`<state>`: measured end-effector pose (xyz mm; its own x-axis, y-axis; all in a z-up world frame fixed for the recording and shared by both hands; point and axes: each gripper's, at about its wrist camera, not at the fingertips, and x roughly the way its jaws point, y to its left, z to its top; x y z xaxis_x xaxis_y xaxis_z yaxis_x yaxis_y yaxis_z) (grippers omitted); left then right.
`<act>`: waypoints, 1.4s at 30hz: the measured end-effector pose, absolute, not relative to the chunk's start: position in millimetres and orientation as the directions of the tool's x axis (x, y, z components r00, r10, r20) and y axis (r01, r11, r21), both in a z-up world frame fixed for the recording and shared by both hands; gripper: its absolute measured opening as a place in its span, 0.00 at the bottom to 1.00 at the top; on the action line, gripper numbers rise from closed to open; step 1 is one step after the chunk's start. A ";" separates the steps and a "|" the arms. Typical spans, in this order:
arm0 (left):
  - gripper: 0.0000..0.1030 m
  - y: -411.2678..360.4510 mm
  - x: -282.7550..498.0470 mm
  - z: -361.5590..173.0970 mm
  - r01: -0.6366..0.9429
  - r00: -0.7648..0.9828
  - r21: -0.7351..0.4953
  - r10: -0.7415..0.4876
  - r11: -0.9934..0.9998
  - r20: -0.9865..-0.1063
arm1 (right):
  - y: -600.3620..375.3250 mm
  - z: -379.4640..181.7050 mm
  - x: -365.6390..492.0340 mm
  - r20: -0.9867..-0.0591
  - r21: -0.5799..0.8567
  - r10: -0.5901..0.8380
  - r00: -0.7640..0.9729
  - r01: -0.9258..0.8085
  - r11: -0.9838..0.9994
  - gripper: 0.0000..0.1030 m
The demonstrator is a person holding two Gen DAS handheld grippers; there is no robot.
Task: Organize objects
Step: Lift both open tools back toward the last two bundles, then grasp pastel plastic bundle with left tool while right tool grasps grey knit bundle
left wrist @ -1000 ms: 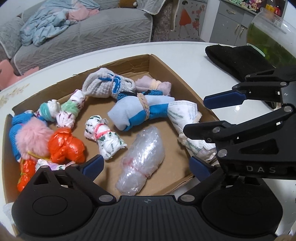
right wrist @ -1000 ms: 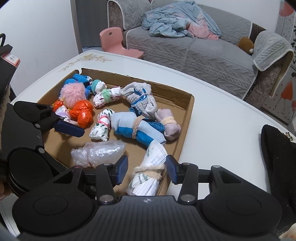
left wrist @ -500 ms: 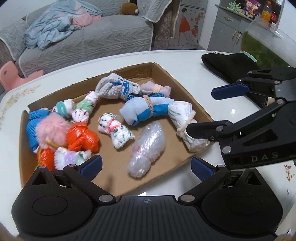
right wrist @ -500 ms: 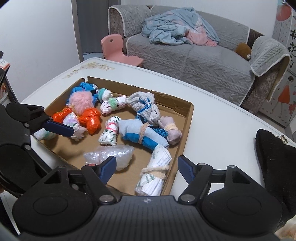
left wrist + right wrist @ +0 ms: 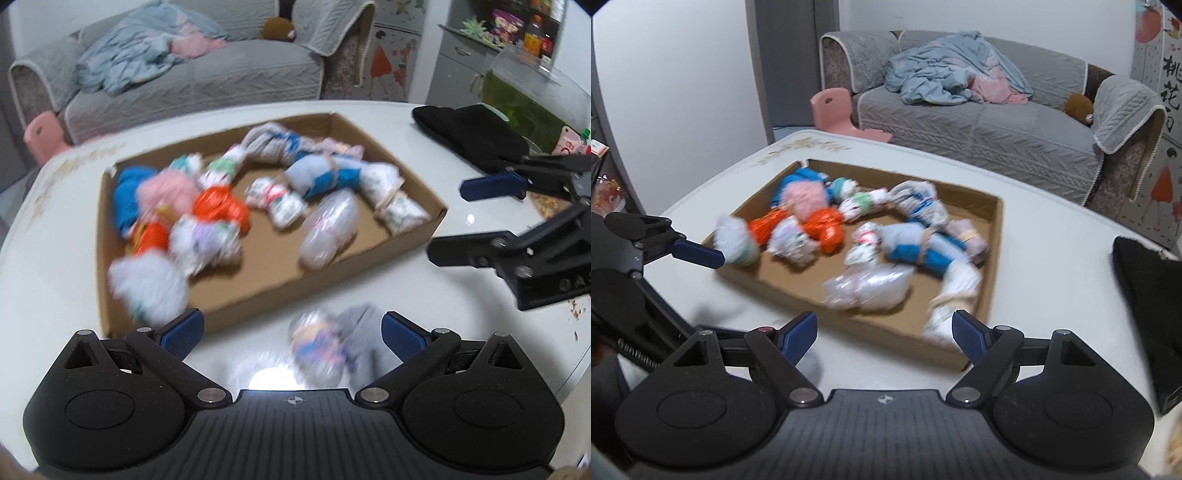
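left wrist view: the left tool (image 5: 291,334) hangs spread wide over the white surface (image 5: 55,280), with a blurred bundle (image 5: 325,349) lying between its fingers on the near side of the cardboard box (image 5: 258,291). the box holds tied bundles, among them an orange one (image 5: 218,203) and a clear plastic one (image 5: 328,229).

right wrist view: the right tool (image 5: 884,334) is spread too, empty, just near the box's (image 5: 995,236) near wall. a black cloth (image 5: 1145,273) lies at the right.

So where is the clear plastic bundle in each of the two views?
Left wrist view: clear plastic bundle lies right of centre, inside the cardboard box, by its near wall.
Right wrist view: it lies at centre, by the near wall.
Shared landmark: the orange bundle.
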<state>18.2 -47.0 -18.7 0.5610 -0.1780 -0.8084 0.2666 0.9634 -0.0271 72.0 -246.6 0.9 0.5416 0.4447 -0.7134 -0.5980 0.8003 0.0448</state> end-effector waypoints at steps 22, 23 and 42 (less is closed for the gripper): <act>0.99 8.9 -26.1 -56.3 0.161 0.558 -0.012 -0.101 0.987 -0.824 | -190.4 -49.6 17.6 -0.743 0.060 0.464 0.483 -0.642 0.764 0.58; 0.99 8.7 -25.5 -57.1 0.160 0.559 -0.014 -0.103 0.987 -0.823 | -190.8 -50.5 15.2 -0.746 0.047 0.460 0.482 -0.651 0.758 0.48; 0.85 -62.4 5.0 -74.8 0.297 0.659 0.096 -0.131 0.950 -0.740 | -230.6 -49.9 21.5 -0.692 -0.015 0.511 0.510 -0.718 0.696 0.55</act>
<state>5.0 -62.4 -74.8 0.6594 -0.1314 -0.7403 0.2967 0.9502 0.0956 21.5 -230.6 -49.9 0.5101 0.5112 -0.6917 -0.7179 0.6960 -0.0151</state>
